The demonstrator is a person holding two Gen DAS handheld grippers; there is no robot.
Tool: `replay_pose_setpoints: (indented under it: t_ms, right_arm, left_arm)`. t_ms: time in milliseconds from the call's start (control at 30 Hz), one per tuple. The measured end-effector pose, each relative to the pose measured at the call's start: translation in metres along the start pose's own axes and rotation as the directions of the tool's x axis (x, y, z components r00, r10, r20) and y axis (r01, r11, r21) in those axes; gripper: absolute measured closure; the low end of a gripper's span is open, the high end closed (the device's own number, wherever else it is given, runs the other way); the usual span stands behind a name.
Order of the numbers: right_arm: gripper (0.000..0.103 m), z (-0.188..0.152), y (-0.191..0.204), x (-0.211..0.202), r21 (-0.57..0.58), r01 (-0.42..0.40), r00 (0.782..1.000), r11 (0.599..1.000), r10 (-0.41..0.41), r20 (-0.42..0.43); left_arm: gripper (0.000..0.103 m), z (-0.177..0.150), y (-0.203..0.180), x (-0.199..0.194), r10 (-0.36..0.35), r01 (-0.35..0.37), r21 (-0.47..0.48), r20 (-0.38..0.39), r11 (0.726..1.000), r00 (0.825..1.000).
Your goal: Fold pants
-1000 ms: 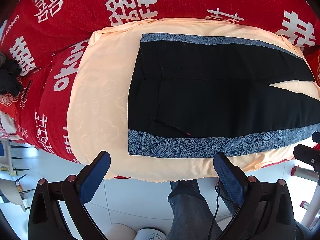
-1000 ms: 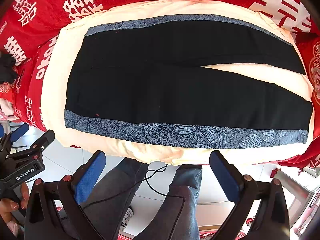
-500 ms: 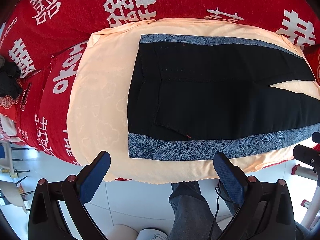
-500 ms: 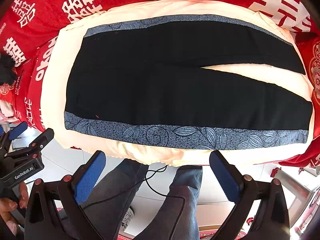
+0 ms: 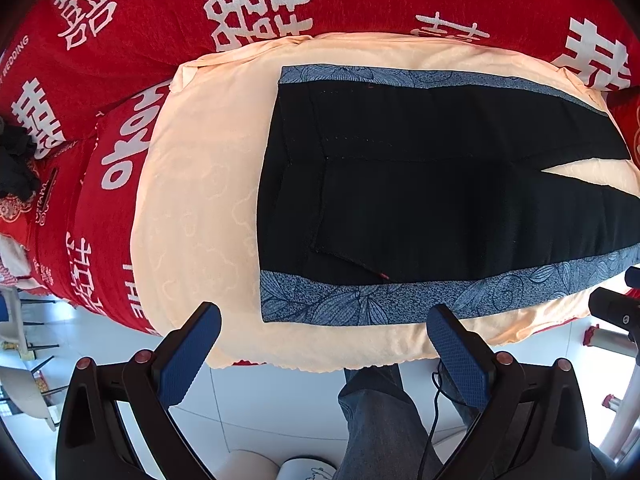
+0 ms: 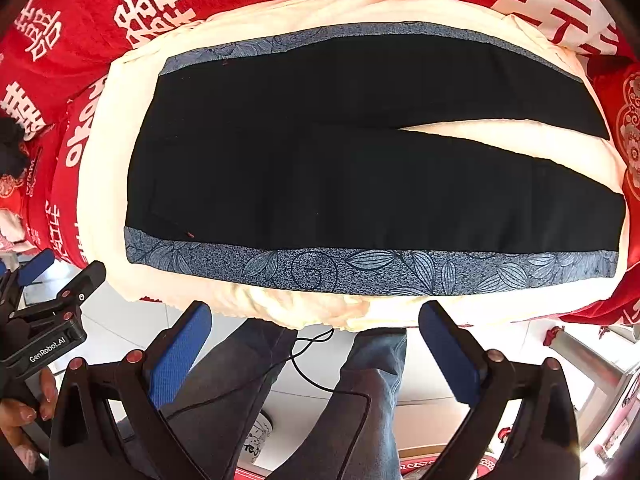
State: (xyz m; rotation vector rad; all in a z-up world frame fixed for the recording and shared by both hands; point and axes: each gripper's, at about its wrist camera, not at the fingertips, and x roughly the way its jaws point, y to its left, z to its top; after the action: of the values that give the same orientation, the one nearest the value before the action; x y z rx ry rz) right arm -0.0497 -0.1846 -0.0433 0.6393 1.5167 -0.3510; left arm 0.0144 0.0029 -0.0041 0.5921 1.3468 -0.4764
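Black pants (image 5: 420,184) with blue leaf-patterned side bands lie spread flat on a cream blanket (image 5: 200,200), waist to the left, legs running right with a narrow gap between them. The pants also fill the right wrist view (image 6: 340,160). My left gripper (image 5: 324,324) is open and empty, hovering over the blanket's near edge just below the waist corner. My right gripper (image 6: 316,316) is open and empty, at the near edge below the near leg's patterned band (image 6: 360,270). The left gripper also shows at the left of the right wrist view (image 6: 48,320).
The cream blanket (image 6: 104,160) lies on a red bed cover with white characters (image 5: 260,8). A dark bundle (image 5: 16,164) sits at the far left. The person's jeans-clad legs (image 6: 360,400) and a black cable (image 6: 312,360) are below the bed edge, over a white tiled floor.
Both views shifted very slightly; the pants sit a touch lower and nearer in the left wrist view. Both grippers stay open and empty.
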Motion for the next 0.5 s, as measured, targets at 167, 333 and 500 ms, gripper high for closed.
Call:
replay_pose_setpoints:
  t_ms: [167, 333, 500]
  right_arm:
    - [0.0, 0.002, -0.001, 0.003, 0.042, 0.015, 1.0, 0.999, -0.015, 0.002]
    - [0.0, 0.004, -0.004, 0.012, 0.079, 0.026, 1.0, 0.997, -0.026, 0.005]
    - [0.0, 0.005, -0.014, 0.026, 0.123, 0.008, 1.0, 0.992, -0.008, -0.004]
  left_arm:
    - [0.0, 0.009, 0.0, 0.012, -0.025, 0.025, 0.043, 0.004, 0.999, 1.0]
    - [0.0, 0.016, -0.007, 0.029, -0.05, 0.051, 0.099, -0.012, 0.994, 0.999]
    - [0.0, 0.018, -0.01, 0.042, -0.054, 0.056, 0.087, -0.024, 0.995, 0.998]
